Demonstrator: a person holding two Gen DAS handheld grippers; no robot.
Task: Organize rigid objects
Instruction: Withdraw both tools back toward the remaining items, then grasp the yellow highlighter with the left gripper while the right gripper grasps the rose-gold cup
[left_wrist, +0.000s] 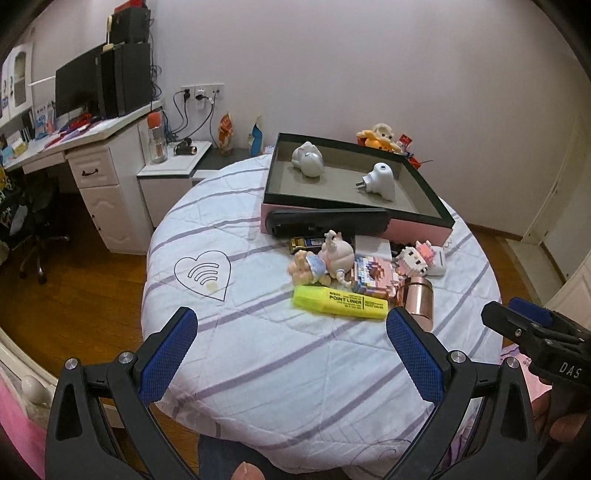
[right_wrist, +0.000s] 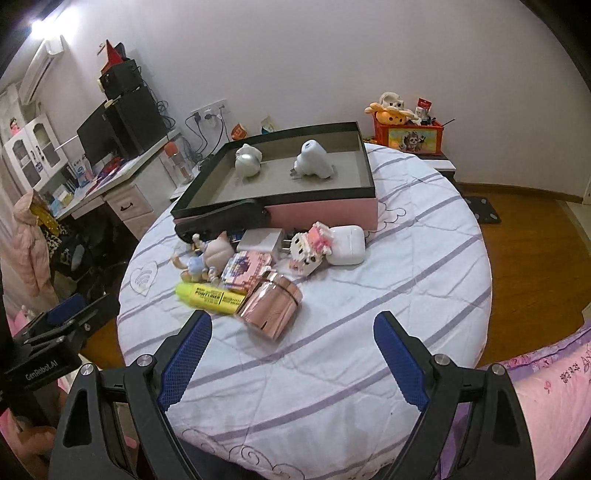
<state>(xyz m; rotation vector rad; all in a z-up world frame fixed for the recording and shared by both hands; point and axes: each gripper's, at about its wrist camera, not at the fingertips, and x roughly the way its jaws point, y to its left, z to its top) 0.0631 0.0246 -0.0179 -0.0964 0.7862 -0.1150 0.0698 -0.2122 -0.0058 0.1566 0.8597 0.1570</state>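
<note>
Here I held both the left gripper (left_wrist: 291, 345) and right gripper (right_wrist: 293, 350) with jaws released, the yellow highlighter (left_wrist: 340, 302) at twelve o'clock before the pink box (left_wrist: 354, 184).

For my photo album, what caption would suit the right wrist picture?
Open right gripper poised over a round table where a yellow highlighter, rose-gold canister and toys await the pink box.
</note>
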